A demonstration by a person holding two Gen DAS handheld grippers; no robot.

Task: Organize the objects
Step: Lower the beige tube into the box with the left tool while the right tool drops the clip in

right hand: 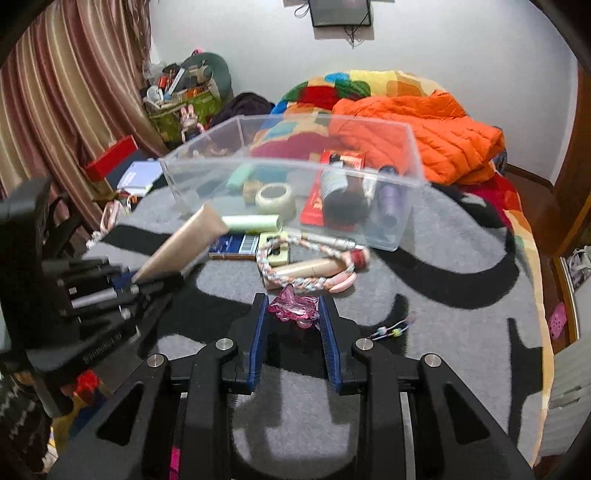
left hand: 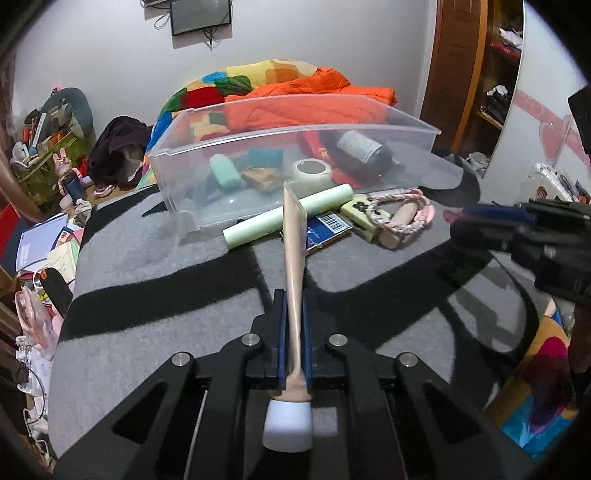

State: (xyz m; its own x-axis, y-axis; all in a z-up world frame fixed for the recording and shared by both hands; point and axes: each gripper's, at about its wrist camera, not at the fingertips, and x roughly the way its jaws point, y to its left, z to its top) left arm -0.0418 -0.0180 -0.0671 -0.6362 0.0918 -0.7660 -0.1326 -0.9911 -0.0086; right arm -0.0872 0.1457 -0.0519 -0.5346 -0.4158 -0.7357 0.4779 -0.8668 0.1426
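The left tongs (left hand: 294, 325) are clamped on a beige tube (left hand: 294, 280), crimped end pointing at the clear bin (left hand: 207, 155) on the grey bed blanket (left hand: 147, 258). Before the bin lie a pale green roll (left hand: 288, 216), a blue card (left hand: 325, 230) and a braided rope (right hand: 295, 275). The right tongs (right hand: 293, 314) pinch a pink hair clip (right hand: 293, 310); a bead string (right hand: 393, 330) lies just right.

Ahead of me an orange quilted jacket (right hand: 417, 136) lies crumpled on a multicoloured blanket (left hand: 236, 83), a dark framed screen (right hand: 340, 13) hangs on the white wall, and striped brown curtains (right hand: 62, 92) fall at my left
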